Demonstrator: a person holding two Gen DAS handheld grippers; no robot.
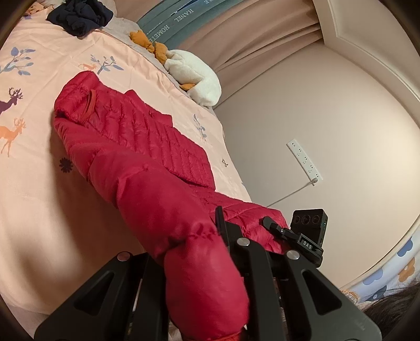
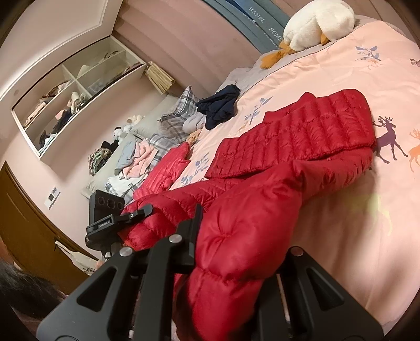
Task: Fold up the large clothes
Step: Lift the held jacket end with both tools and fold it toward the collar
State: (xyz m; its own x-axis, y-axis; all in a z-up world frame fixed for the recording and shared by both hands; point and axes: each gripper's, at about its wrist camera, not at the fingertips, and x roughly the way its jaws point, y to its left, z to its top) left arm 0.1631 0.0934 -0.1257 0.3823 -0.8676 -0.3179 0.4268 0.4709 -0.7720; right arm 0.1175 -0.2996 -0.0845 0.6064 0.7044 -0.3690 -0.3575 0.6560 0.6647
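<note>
A red quilted puffer jacket (image 1: 126, 147) lies lengthwise on the pink bed (image 1: 39, 196), its collar end far from me. My left gripper (image 1: 202, 236) is shut on the jacket's near hem, which bulges between the fingers. In the right wrist view the same jacket (image 2: 302, 131) stretches across the bed, and my right gripper (image 2: 231, 230) is shut on its near edge, the fabric puffing over the fingers. The other gripper's camera block shows beside each: the right one in the left view (image 1: 309, 220), the left one in the right view (image 2: 105, 204).
A white plush duck (image 1: 194, 76) (image 2: 315, 23) lies at the headboard. A dark blue garment (image 1: 78, 15) (image 2: 220, 105) sits on the bed's far side. A power strip (image 1: 304, 162) hangs on the wall. Cluttered clothes (image 2: 141, 157) and a shelf (image 2: 73, 89) lie beyond the bed.
</note>
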